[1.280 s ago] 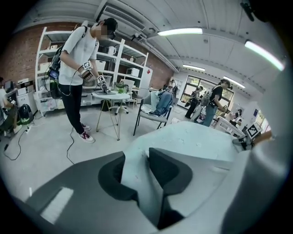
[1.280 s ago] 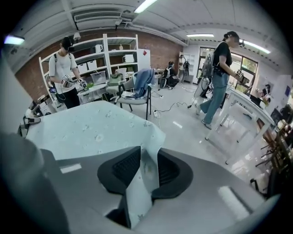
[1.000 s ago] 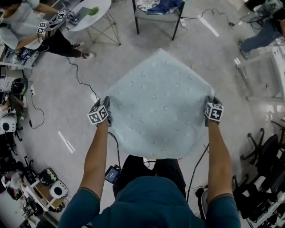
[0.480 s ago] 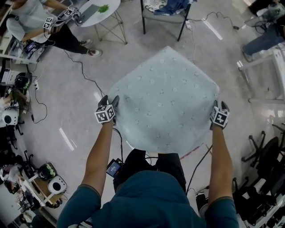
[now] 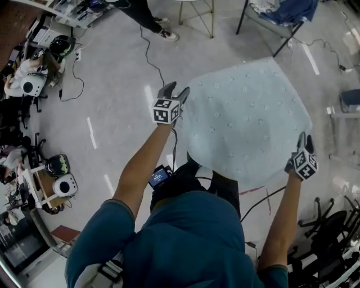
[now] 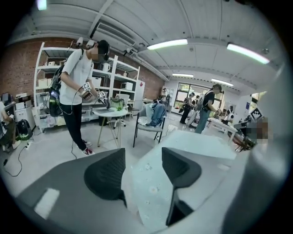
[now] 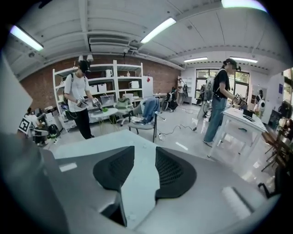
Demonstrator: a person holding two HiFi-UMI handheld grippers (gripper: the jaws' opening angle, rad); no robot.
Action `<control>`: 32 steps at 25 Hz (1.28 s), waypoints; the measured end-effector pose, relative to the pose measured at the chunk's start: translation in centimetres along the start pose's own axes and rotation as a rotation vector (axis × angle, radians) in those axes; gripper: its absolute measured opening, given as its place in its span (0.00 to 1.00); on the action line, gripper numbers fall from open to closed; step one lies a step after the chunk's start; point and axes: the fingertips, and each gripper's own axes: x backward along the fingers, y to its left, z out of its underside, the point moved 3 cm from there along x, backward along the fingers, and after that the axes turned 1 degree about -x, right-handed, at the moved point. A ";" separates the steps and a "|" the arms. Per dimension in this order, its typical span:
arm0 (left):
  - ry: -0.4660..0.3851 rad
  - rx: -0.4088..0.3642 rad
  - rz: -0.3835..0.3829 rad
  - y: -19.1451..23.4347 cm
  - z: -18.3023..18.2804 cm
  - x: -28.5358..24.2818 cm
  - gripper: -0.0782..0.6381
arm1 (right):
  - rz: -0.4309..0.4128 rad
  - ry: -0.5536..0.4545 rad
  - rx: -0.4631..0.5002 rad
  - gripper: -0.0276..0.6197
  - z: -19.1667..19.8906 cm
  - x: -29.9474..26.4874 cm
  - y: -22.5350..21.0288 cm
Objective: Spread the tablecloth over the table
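- Grey floor (image 5: 112, 84), hard and smooth, with pale tape marks; a black cable (image 5: 147, 50) trails across it, and cluttered benches line its left side.
- Red brick wall (image 6: 18, 64) behind white shelving (image 6: 46, 77). Strip lights run along the ceiling.
- Tablecloth (image 5: 247, 124): pale blue-green with small round motifs, spread flat in front of the person. One corner points away toward the chair. Its edges hang over whatever bears it, which the cloth hides.
- Chair (image 5: 275, 17): dark frame, blue garment draped on it, standing just beyond the far corner of the cloth.
- Two other people stand well apart from the cloth: one beside a small round table (image 6: 110, 112), one at a white bench (image 7: 242, 121).
- Left gripper (image 5: 175, 90): at the left edge of the cloth. Its jaws stand apart, having just narrowed a little. In its own view the cloth fills the gap between them, but neither pad presses on it, so it is released.
- Right gripper (image 5: 307, 138): at the right edge of the cloth. Jaws likewise apart after narrowing slightly. The cloth shows in the gap, clear of both pads, and nothing is grasped.
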 end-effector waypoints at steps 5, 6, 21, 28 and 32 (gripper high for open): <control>-0.198 -0.008 0.094 0.2 -6.5 6.2 0.30 | -0.163 -0.133 0.001 0.07 -5.0 5.9 9.7; -0.237 -0.012 0.119 0.2 -7.8 7.3 0.24 | -0.195 -0.158 0.014 0.06 -5.8 6.9 11.8; -0.503 -0.212 0.495 -6.8 -22.4 22.3 0.11 | -0.536 -0.489 0.323 0.06 -17.9 25.9 35.2; -0.579 -0.313 0.581 -10.1 -25.0 27.6 0.11 | -0.529 -0.546 0.397 0.05 -19.0 31.1 36.7; -0.599 -0.332 0.599 -10.9 -25.2 29.3 0.11 | -0.497 -0.564 0.391 0.05 -19.1 33.1 35.9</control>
